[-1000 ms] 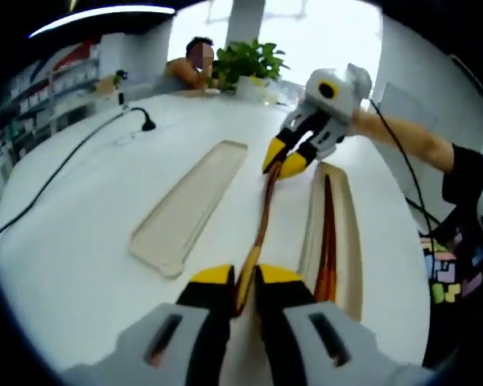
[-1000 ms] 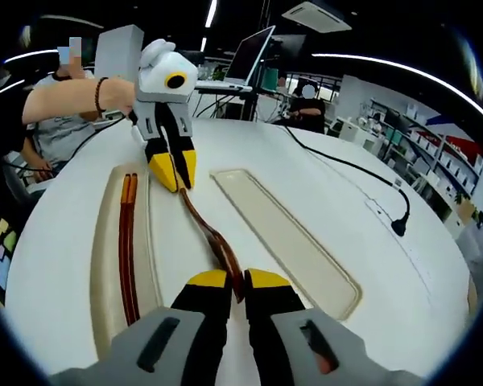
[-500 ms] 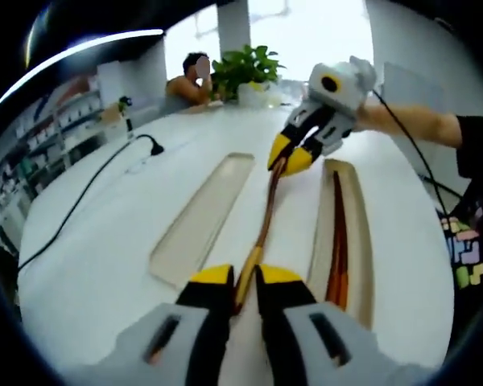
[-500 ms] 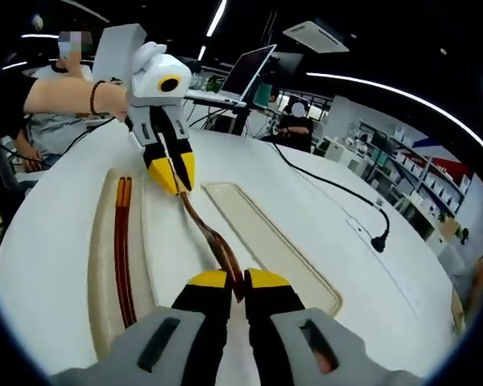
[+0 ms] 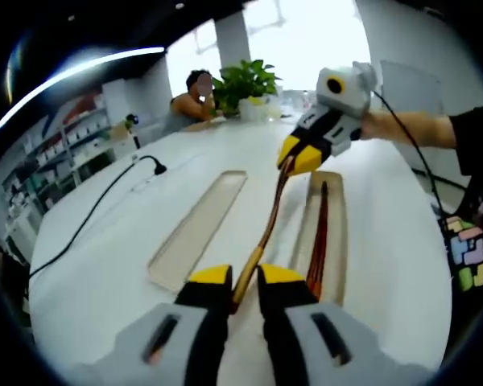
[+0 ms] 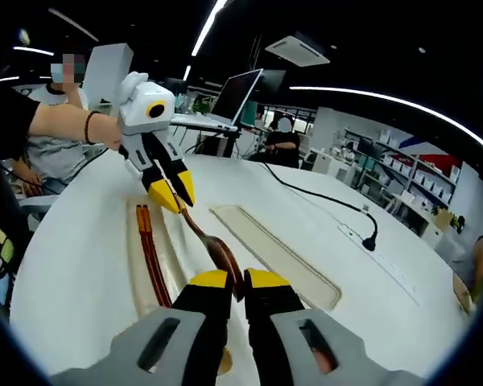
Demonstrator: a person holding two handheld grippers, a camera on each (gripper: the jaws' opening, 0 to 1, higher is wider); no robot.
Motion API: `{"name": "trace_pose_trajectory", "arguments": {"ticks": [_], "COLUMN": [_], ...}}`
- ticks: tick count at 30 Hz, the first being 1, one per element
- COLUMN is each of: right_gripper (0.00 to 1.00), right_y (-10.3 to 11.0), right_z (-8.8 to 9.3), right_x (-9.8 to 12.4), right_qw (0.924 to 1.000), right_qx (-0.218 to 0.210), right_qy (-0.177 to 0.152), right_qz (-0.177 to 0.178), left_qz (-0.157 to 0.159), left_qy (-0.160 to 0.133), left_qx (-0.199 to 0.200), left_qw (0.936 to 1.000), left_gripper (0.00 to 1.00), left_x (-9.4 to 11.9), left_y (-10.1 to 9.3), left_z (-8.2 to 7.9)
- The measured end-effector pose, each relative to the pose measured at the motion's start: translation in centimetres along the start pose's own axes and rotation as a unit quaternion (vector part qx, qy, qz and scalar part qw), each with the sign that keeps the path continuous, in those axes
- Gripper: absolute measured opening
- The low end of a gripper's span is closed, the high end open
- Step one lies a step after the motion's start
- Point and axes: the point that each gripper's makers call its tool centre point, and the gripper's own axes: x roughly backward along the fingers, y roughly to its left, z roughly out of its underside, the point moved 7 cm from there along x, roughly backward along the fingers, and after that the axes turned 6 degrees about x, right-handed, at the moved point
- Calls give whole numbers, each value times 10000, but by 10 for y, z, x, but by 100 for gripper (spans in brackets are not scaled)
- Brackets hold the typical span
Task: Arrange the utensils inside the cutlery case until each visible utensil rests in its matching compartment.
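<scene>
The left gripper (image 5: 243, 277) has its yellow-tipped jaws closed on one end of a long brown spoon (image 5: 267, 225); in the right gripper view the same gripper (image 6: 177, 191) comes in from the left, pinching the handle end. The right gripper (image 6: 230, 281) has its jaws narrowed on the other end, at the spoon (image 6: 212, 245) bowl, and appears in the left gripper view as a white body with yellow tips (image 5: 299, 158) clamped on the far end. The spoon spans between the two grippers, held above the desk (image 5: 113, 249).

The spoon is slim, glossy, reddish brown and slightly curved, widening to an oval bowl at the right gripper's end.

Two long, shallow, translucent beige trays lie on the white desk, roughly parallel and a little apart. One tray (image 5: 335, 233) holds a pair of reddish-brown chopsticks (image 5: 316, 237) lying lengthwise inside it; in the right gripper view that tray (image 6: 137, 277) and its chopsticks (image 6: 150, 253) sit just to the left of the spoon. The other tray (image 5: 197, 229) holds nothing, and shows in the right gripper view to the right of the spoon (image 6: 278, 253). The spoon hangs over the strip of desk between the two trays.

A black cable (image 5: 88, 221) ending in a plug crosses the desk beyond the bare tray. A potted plant (image 5: 245, 79) stands at the desk's far edge, with a seated person (image 5: 195, 96) beside it. In the right gripper view a laptop (image 6: 233, 88) stands at the far edge.
</scene>
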Motion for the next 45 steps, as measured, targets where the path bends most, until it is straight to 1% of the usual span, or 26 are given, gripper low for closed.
{"name": "trace_pose_trajectory", "arguments": {"ticks": [1,2,5,8,9,10,12,16,18,20,24,26,27,28,29,30,32,33,35,36,38,39,40,41,43,45], "right_gripper": [4,4,4,4,4,4,3,3,3,3,3,3,3,3,3,3,3,3,3,3,3,3,4,4,8,11], "right_y": [1,3,10,20,23,26,31,35,37,40,40,42,43,44,44,40,39,39,39,38,39,39,40,41,42,41], "right_z": [0,-2,-6,-8,-8,-7,-9,-8,-7,-4,-2,-1,0,2,4,5,7,8,11,12,14,15,17,17,17,18], "right_x": [3,6,13,19,21,23,25,29,30,30,29,28,28,27,26,24,22,21,19,17,16,16,17,18,20,23], "right_qw": [10000,9998,9991,9989,9985,9978,9959,9938,9932,9916,9883,9842,9803,9746,9707,9676,9573,9533,9435,9443,9417,9386,9336,9315,9367,9384], "right_qx": [-31,-135,-338,-394,-474,-629,-832,-1021,-1079,-1220,-1473,-1716,-1907,-2136,-2272,-2430,-2767,-2887,-3158,-3144,-3195,-3253,-3362,-3415,-3261,-3218], "right_qy": [-49,-138,-243,-258,-252,-214,-363,-430,-422,-349,-238,-128,-69,70,156,192,279,299,414,394,504,577,686,743,812,857], "right_qz": [25,30,48,52,50,26,-15,-75,-124,-234,-309,-422,-503,-673,-769,-663,-791,-831,-913,-894,-923,-998,-1029,-1008,-985,-924], "left_qz": [-3,4,11,115,197,202,223,292,313,346,387,406,416,433,466,447,520,590,610,602,609,620,628,633,615,606], "left_qy": [-75,-91,-188,-198,-160,-177,-171,-194,-186,-145,-107,-95,-76,-7,46,7,-65,-93,-88,-62,-23,-21,-37,-38,-33,-31], "left_qx": [-45,-47,-19,9,36,48,44,66,50,28,90,113,98,25,-31,-51,14,83,75,23,-12,-8,8,19,20,30], "left_qw": [10000,9999,9998,9997,9997,9996,9996,9994,9993,9993,9992,9991,9991,9991,9989,9990,9986,9982,9981,9982,9981,9981,9980,9980,9981,9982], "left_gripper": [12,12,13,14,14,14,15,15,15,15,15,15,15,15,15,14,12,12,12,12,12,12,12,12,12,12], "left_x": [2,4,9,11,11,12,13,15,15,15,15,14,14,15,15,15,15,14,13,12,10,10,9,8,7,7], "left_y": [-2,-4,-10,-15,-18,-19,-21,-26,-30,-32,-33,-34,-35,-36,-37,-37,-38,-40,-41,-41,-42,-42,-41,-41,-40,-39], "left_z": [-1,-1,-2,0,1,2,3,5,6,8,11,12,12,14,14,14,13,12,11,11,11,12,11,11,11,11]}}
